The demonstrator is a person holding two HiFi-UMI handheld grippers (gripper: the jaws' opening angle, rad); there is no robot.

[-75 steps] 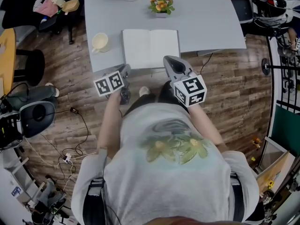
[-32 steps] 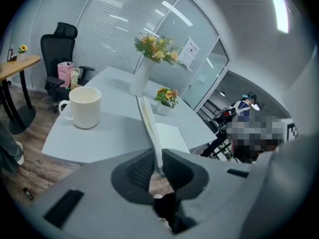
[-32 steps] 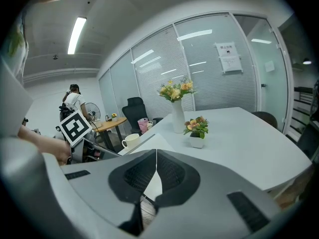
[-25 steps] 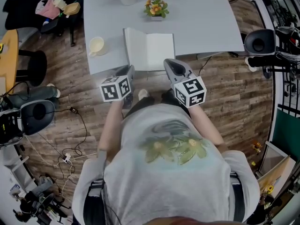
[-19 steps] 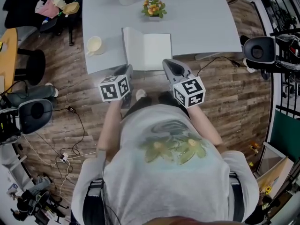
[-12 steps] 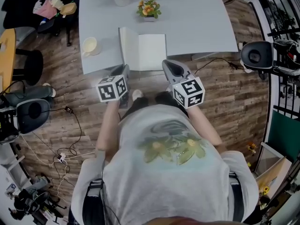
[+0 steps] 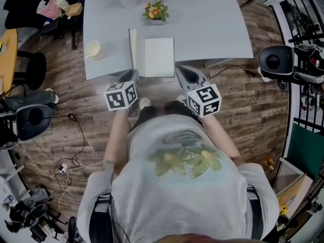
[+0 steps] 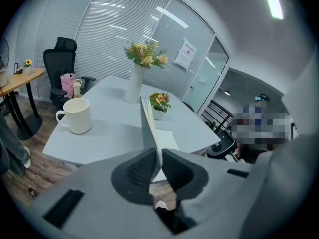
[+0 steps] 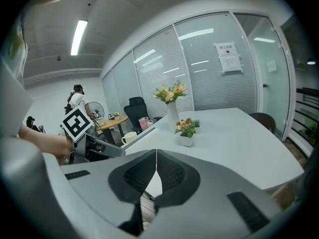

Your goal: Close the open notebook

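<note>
The left gripper [image 8: 157, 158] pinches the upright notebook cover [image 8: 148, 126]; the right gripper [image 9: 156, 166], jaws together, holds nothing; a loose pinch could let the cover fall open

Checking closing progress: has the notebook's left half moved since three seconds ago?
Yes. The left half has swung up off the table, away from the mug, and stands nearly upright, pinched by the left gripper.

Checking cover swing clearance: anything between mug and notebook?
No. Bare table between mug and notebook; shows in head view and left gripper view.
</note>
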